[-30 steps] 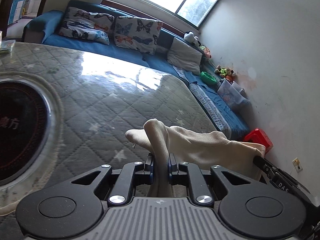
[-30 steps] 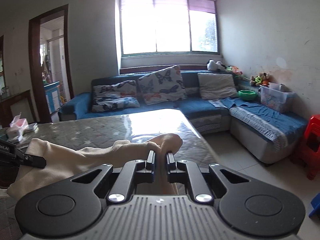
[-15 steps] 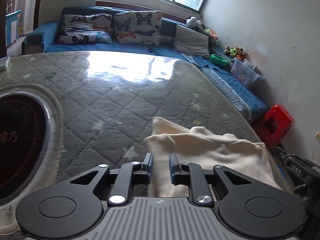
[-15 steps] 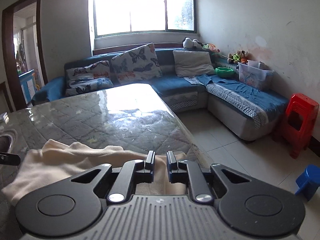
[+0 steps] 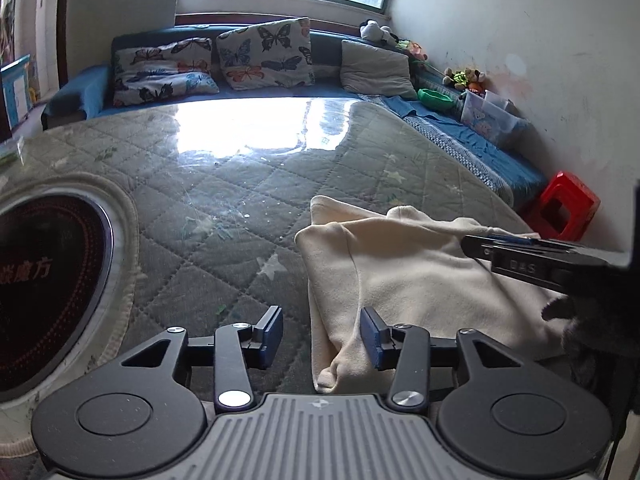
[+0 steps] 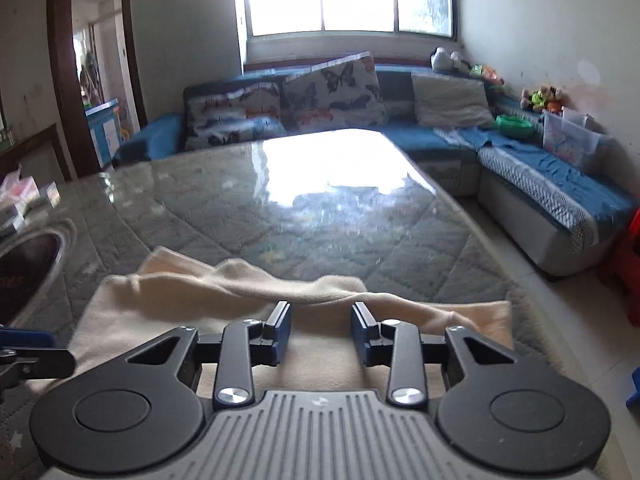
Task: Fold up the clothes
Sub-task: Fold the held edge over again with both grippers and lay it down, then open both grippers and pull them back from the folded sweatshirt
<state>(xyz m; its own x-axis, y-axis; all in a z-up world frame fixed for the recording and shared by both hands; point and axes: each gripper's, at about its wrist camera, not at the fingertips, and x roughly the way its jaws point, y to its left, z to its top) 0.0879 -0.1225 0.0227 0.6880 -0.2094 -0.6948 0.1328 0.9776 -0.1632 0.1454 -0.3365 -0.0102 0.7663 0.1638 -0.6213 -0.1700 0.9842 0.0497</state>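
Observation:
A cream garment point(image 5: 404, 276) lies folded over on the quilted grey table cover point(image 5: 224, 200), near the table's right edge. My left gripper point(image 5: 322, 330) is open, its jaws spread over the garment's left folded edge, holding nothing. My right gripper point(image 6: 321, 326) is open just above the garment point(image 6: 256, 300) and holds nothing. The right gripper's black finger shows in the left wrist view point(image 5: 520, 252) above the cloth. The left gripper's tip shows at the left edge of the right wrist view point(image 6: 28, 354).
A round dark induction plate point(image 5: 44, 280) is set in the table at the left. A blue sofa point(image 5: 248, 92) with butterfly pillows runs behind and along the right wall. A red stool point(image 5: 568, 206) stands right of the table. Boxes point(image 6: 20, 196) sit at the table's far left.
Both grippers have lowered the garment onto the table and opened, letting go of it. The cloth now lies flat, folded over.

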